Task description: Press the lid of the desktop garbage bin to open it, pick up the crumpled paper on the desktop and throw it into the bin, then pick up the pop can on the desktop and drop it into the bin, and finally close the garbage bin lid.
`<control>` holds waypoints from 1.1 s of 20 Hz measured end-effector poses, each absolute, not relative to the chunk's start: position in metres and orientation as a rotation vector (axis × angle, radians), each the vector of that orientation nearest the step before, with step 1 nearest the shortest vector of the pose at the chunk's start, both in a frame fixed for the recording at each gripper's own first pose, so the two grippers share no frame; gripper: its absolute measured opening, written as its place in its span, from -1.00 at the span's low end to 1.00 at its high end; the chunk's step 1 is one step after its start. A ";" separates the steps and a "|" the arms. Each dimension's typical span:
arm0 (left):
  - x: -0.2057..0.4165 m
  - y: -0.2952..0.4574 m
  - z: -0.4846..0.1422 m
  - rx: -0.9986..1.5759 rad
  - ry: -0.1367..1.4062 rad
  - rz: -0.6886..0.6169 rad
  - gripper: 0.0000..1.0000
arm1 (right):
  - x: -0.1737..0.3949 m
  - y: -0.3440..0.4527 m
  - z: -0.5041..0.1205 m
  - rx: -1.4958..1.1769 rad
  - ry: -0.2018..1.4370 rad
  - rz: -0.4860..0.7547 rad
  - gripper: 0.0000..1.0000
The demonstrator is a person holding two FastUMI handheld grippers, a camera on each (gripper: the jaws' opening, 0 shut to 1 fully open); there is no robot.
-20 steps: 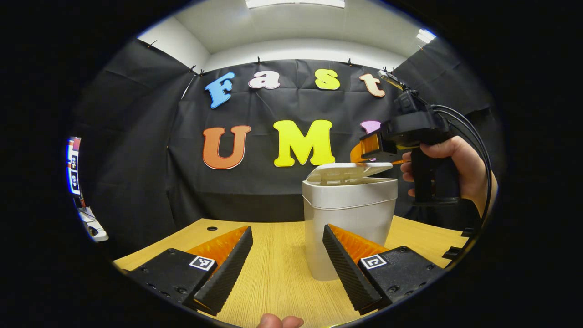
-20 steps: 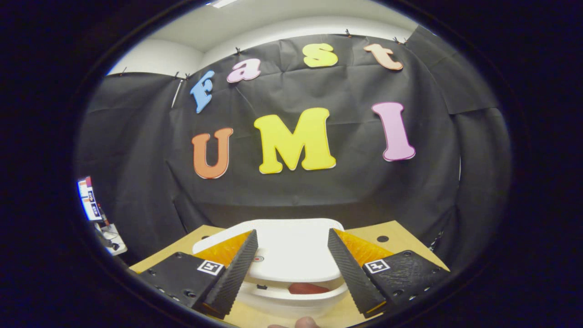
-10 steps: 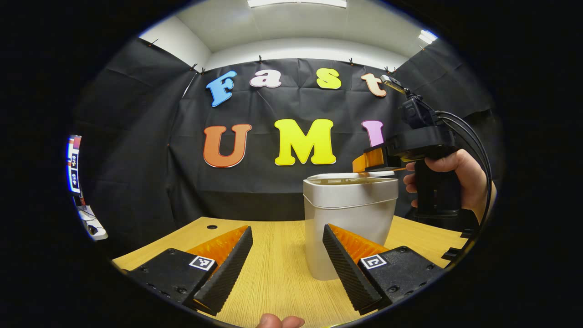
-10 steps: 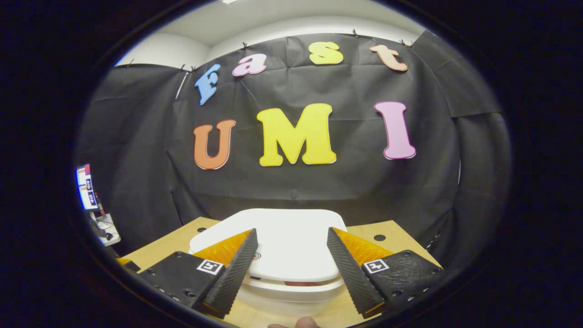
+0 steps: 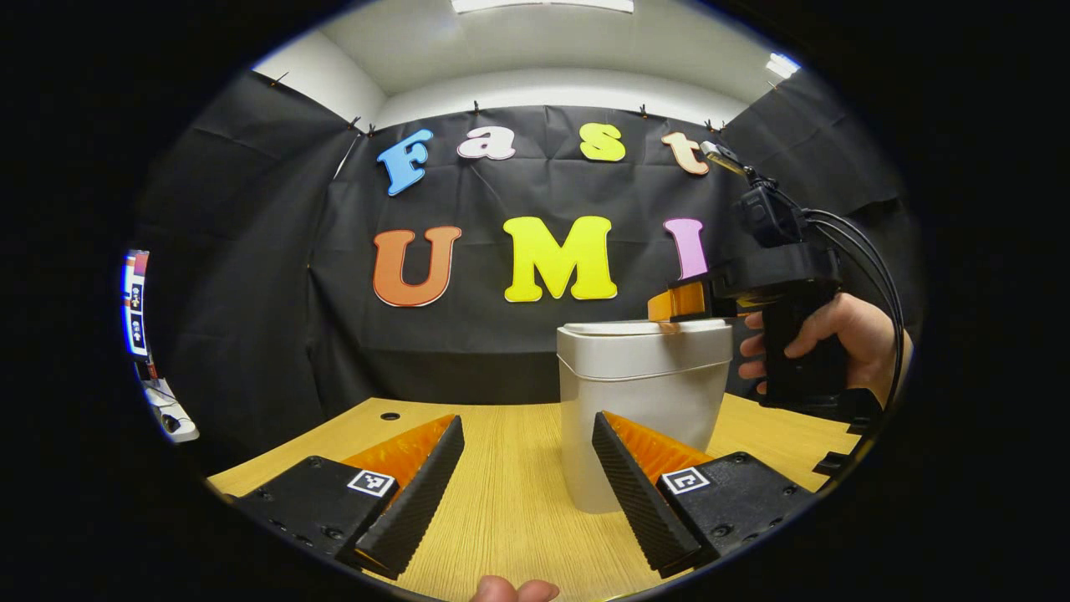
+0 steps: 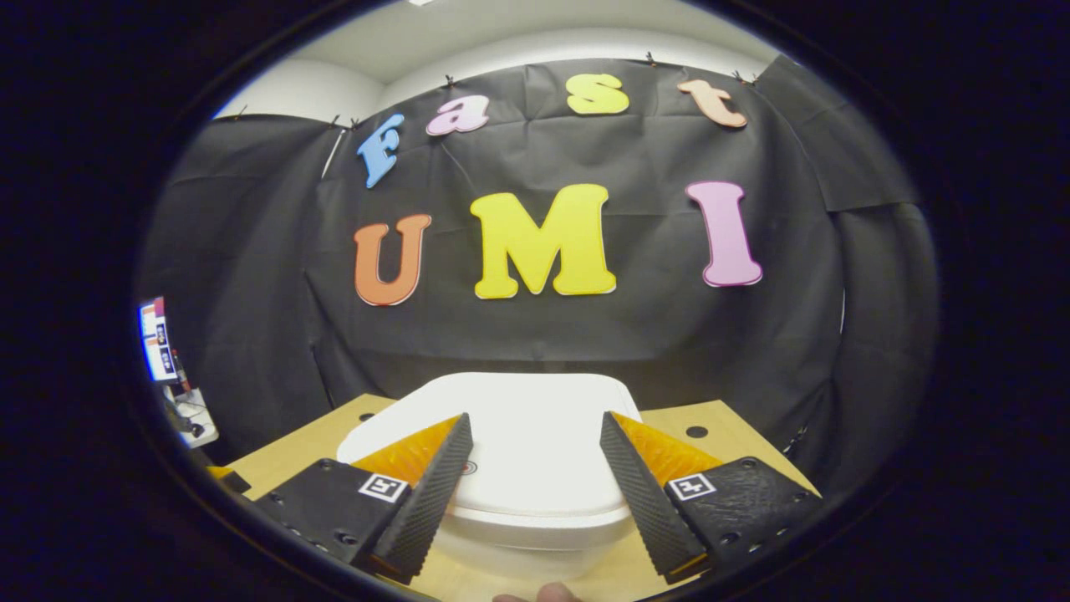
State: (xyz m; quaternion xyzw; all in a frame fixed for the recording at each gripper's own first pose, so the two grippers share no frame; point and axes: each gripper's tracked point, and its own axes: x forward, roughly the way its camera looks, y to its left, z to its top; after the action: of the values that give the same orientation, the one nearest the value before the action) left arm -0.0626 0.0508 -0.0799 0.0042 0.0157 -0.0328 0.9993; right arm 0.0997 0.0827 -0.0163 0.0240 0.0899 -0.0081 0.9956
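Right gripper (image 6: 532,481), jaws apart, is pressing down on the lid (image 6: 522,401) directly below; left gripper (image 5: 527,485), also spread, is idling before the bin (image 5: 639,393).

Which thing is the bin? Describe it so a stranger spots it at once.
On the wooden table before the black cloth wall stands the bin, an upright pale container. A flat white lid sits down on its top, with the right gripper at the lid's edge. Nothing else on the table stands that tall.
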 end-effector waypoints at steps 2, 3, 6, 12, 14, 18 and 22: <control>-0.062 0.054 -0.081 0.004 0.038 -0.061 0.99 | 0.098 0.083 -0.019 -0.005 0.172 -0.012 0.96; -0.061 0.054 -0.082 -0.002 0.041 -0.060 0.99 | 0.101 0.083 -0.025 0.002 0.195 -0.007 0.98; -0.061 0.057 -0.083 -0.019 0.045 -0.056 0.99 | 0.100 0.080 -0.023 -0.014 0.215 0.012 0.97; -0.054 0.063 -0.078 -0.013 0.030 -0.009 0.99 | 0.092 0.090 -0.005 0.061 0.085 0.049 0.90; -0.050 0.061 -0.070 -0.002 0.001 0.000 0.99 | 0.080 0.080 0.015 0.076 -0.003 0.031 0.95; -0.049 0.046 -0.072 0.004 -0.016 -0.021 0.99 | 0.031 0.064 0.020 0.005 -0.097 -0.015 0.94; -0.052 0.031 -0.073 0.003 -0.019 -0.080 0.99 | -0.025 0.043 -0.018 -0.092 -0.148 -0.105 0.94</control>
State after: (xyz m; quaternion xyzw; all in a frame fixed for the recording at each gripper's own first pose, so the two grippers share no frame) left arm -0.0520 0.0313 -0.0728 0.0014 -0.0097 -0.0402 0.9991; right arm -0.0249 0.0434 -0.0176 -0.0459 -0.0737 -0.0525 0.9948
